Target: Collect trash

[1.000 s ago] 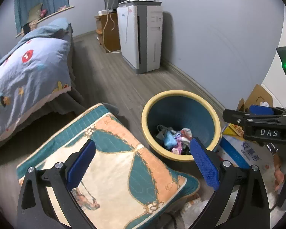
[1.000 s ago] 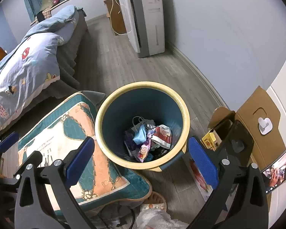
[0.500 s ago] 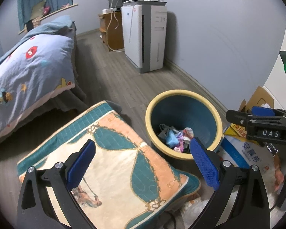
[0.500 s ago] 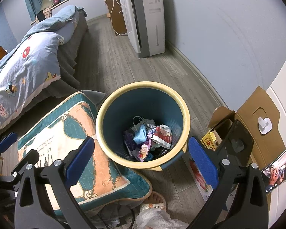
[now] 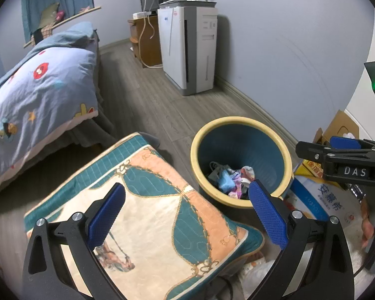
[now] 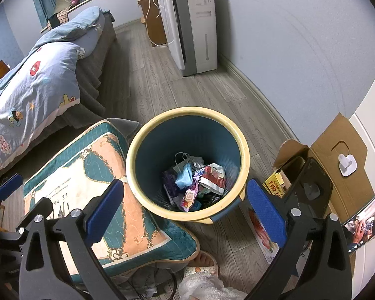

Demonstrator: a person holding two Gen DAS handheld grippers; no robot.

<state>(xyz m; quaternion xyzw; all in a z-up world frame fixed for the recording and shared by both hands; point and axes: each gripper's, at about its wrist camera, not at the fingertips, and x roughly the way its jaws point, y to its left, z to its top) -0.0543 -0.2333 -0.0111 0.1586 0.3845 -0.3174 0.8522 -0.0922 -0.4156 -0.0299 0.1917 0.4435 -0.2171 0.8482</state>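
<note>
A blue bin with a yellow rim (image 6: 242,150) (image 5: 282,147) stands on the wooden floor. Crumpled wrappers and tissue (image 6: 195,182) (image 5: 232,177) lie at its bottom. My right gripper (image 6: 185,206) hovers open above the bin's near side, with nothing between its blue pads. My left gripper (image 5: 187,211) is open too, above a patterned cushion (image 5: 147,207) to the left of the bin, and holds nothing. The right gripper shows from the side at the right edge of the left wrist view (image 5: 342,150).
A bed with a blue quilt (image 5: 37,85) fills the left. A white air purifier (image 5: 190,47) stands by the far wall. Cardboard boxes (image 6: 337,160) and a printed bag (image 5: 320,200) sit right of the bin. A slippered foot (image 6: 202,262) shows below.
The left gripper has tilted up and drifted slightly, so the bin and cushion sit a little lower and further right in its view. The right gripper has barely moved.
</note>
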